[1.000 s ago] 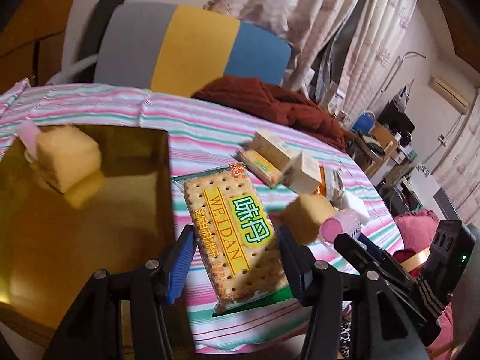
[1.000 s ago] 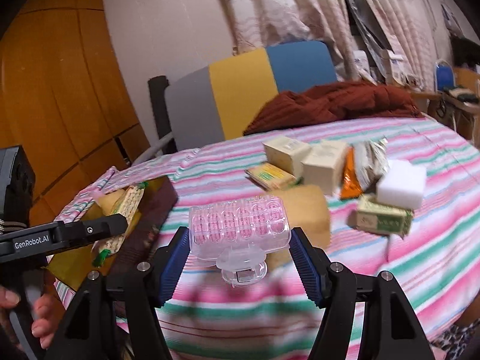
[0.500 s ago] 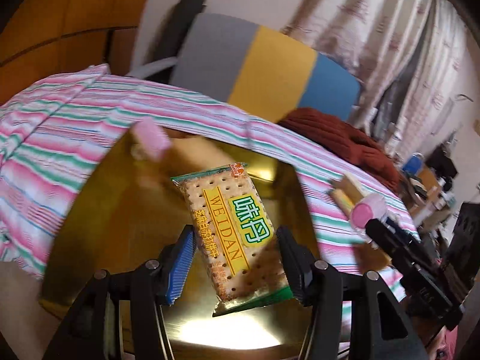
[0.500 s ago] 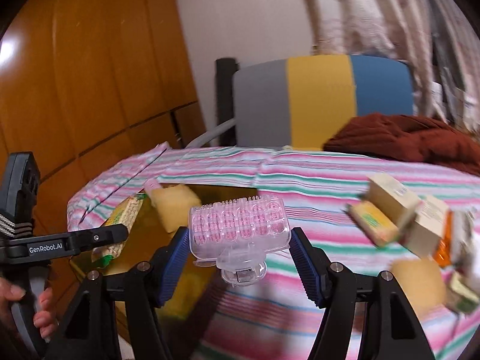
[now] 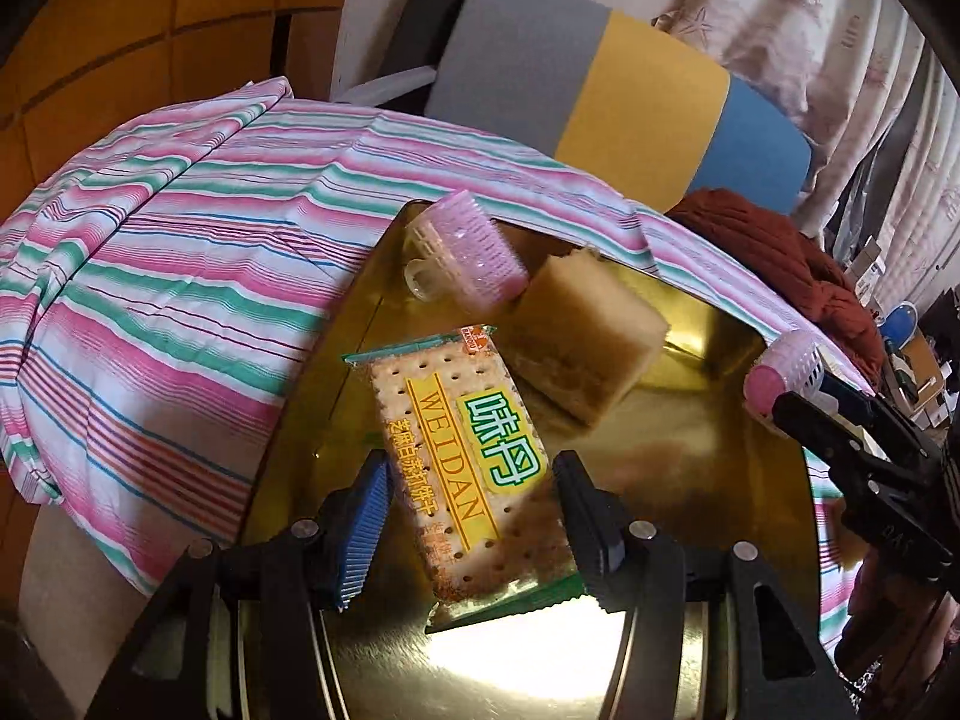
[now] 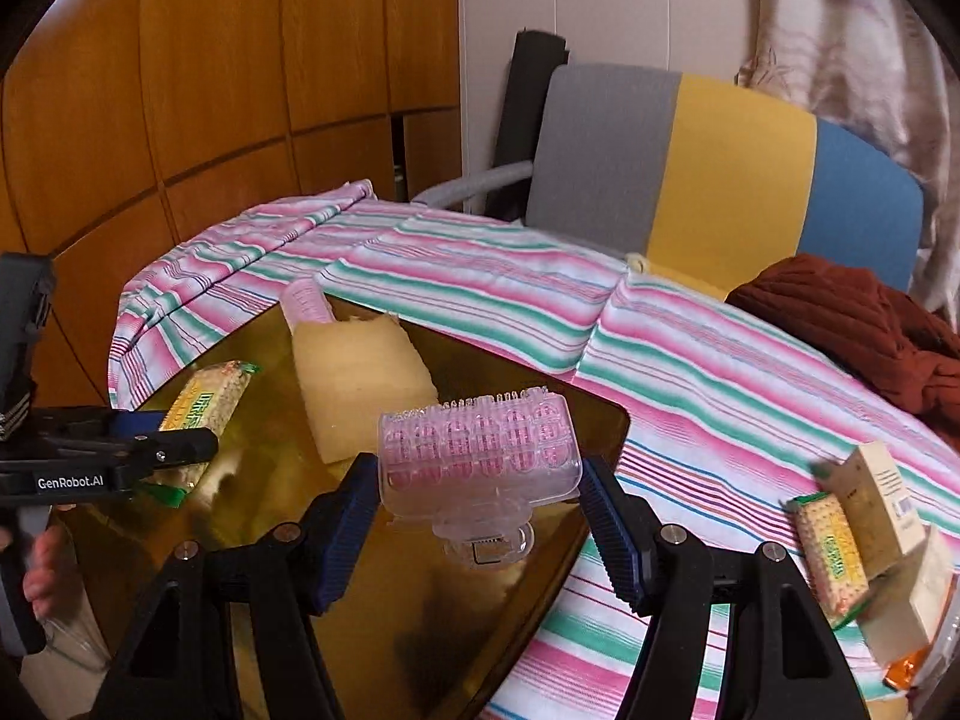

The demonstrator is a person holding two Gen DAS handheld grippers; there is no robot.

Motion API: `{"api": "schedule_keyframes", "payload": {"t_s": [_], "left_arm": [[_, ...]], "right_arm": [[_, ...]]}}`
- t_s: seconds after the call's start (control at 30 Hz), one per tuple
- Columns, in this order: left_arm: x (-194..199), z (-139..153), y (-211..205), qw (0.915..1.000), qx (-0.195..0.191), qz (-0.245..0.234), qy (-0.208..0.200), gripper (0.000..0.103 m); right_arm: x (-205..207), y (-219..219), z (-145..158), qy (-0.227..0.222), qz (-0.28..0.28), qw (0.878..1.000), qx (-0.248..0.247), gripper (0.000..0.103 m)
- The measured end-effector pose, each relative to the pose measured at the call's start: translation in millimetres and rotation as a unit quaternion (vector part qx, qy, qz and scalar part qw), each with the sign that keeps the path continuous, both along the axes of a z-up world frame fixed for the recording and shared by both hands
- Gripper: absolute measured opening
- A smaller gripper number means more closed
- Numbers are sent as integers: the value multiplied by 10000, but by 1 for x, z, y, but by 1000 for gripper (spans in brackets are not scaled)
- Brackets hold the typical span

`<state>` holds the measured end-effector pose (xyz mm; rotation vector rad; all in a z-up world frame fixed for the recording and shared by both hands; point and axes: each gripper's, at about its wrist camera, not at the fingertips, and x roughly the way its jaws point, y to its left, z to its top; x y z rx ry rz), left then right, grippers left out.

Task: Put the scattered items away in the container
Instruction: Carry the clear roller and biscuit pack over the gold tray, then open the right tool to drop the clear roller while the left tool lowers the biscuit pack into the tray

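Left gripper (image 5: pixel 471 510) clamps a cracker pack (image 5: pixel 465 456), yellow label with "WEIDAN", jaws closed on its long edges. Pack hangs tilted over the gold tray (image 5: pixel 690 450), whether its lower end touches the tray floor cannot be told. Right gripper (image 6: pixel 480 510) pinches a pink hair roller (image 6: pixel 480 450) with clear plastic clip, held sideways between the blue pads (image 6: pixel 612 540), above the tray's near corner.

Inside the tray: a yellow sponge block (image 5: pixel 585 336) toward the far side, and a 2nd pink hair roller (image 5: pixel 462 252) at the far rim, just beside the sponge, looks touching it. In the right wrist view the sponge (image 6: pixel 360 384) stands tilted, that roller (image 6: pixel 306 300) behind it.

Tray sits on a striped pink-green tablecloth (image 5: pixel 180 276). Still on the cloth, well apart from the tray at right: another cracker pack (image 6: pixel 831 546), 2 small cream boxes (image 6: pixel 882 498), an orange wrapper (image 6: pixel 906 669). A dark red knit garment (image 6: pixel 852 324) lies at the far table edge, grey-yellow-blue chair back (image 6: pixel 690 162) behind. Fingers of a hand (image 6: pixel 42 558) on the left gripper handle.
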<state>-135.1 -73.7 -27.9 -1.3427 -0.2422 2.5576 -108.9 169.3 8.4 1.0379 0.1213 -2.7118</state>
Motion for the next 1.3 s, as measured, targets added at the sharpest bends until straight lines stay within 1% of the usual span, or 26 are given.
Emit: {"api": "schedule_keyframes", "payload": {"t_s": [0.13, 0.27, 0.4, 0.47, 0.6, 0.77, 0.9, 0.93, 0.97, 1.0, 1.17, 1.3], "left_arm": [[8, -2, -2, 9999, 46, 96, -35, 56], [18, -3, -3, 9997, 99, 212, -64, 56], [28, -4, -4, 9993, 151, 327, -93, 56], [33, -5, -5, 9990, 193, 389, -114, 56], [42, -13, -9, 9973, 426, 549, -225, 55], [55, -11, -12, 9963, 483, 708, -114, 55], [59, -9, -11, 9963, 474, 704, -97, 55], [60, -9, -11, 9965, 471, 687, -97, 55], [60, -9, -10, 9966, 469, 673, -95, 55], [61, -9, -11, 9966, 470, 666, -90, 55], [62, -10, -10, 9970, 452, 624, -111, 55], [56, -14, -7, 9967, 513, 576, -254, 56]], "right_arm": [[-6, -4, 1, -128, 93, 9999, -67, 68], [-11, -24, 12, -328, 636, 9962, -491, 68], [-26, -52, 18, -577, 1051, 9898, -767, 68], [-33, -69, 19, -670, 1166, 9880, -759, 68], [-41, -98, 18, -685, 1325, 9868, -637, 68], [-64, -129, 5, -1014, 1201, 9858, -586, 68], [-75, -149, -2, -835, 1162, 9890, -359, 70], [-75, -149, -2, -802, 1141, 9896, -344, 71], [-74, -149, -2, -772, 1120, 9901, -335, 75], [-72, -148, -2, -742, 1099, 9906, -326, 76], [-50, -119, 7, -742, 958, 9905, -649, 76], [-26, -94, 12, -672, 722, 9913, -876, 76]]}}
